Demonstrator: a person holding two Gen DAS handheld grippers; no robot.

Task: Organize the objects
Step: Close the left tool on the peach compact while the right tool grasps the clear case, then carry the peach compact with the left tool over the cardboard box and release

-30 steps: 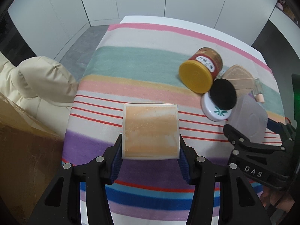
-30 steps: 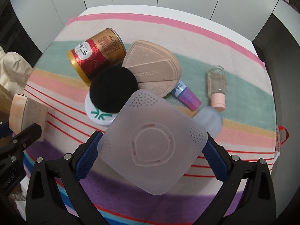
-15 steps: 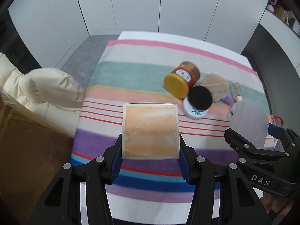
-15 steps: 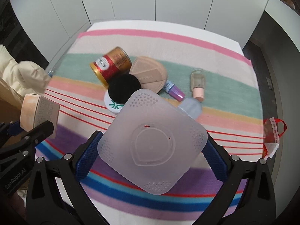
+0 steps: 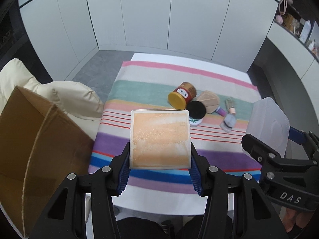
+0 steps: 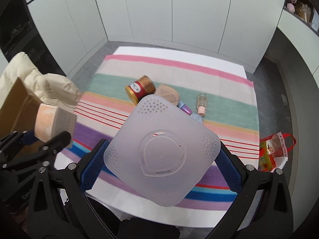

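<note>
Left wrist view shows us our left gripper [image 5: 159,159] clamping an orange square box [image 5: 159,138] above the striped cloth's [image 5: 139,85] near edge, while our right gripper [image 6: 159,167] grips a frosted square lid [image 6: 162,155] aloft.

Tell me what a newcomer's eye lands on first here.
The left gripper holds an orange box above the near edge of the striped cloth. The right gripper clamps a frosted square case. A red can lies on its side among small items farther back.
</note>
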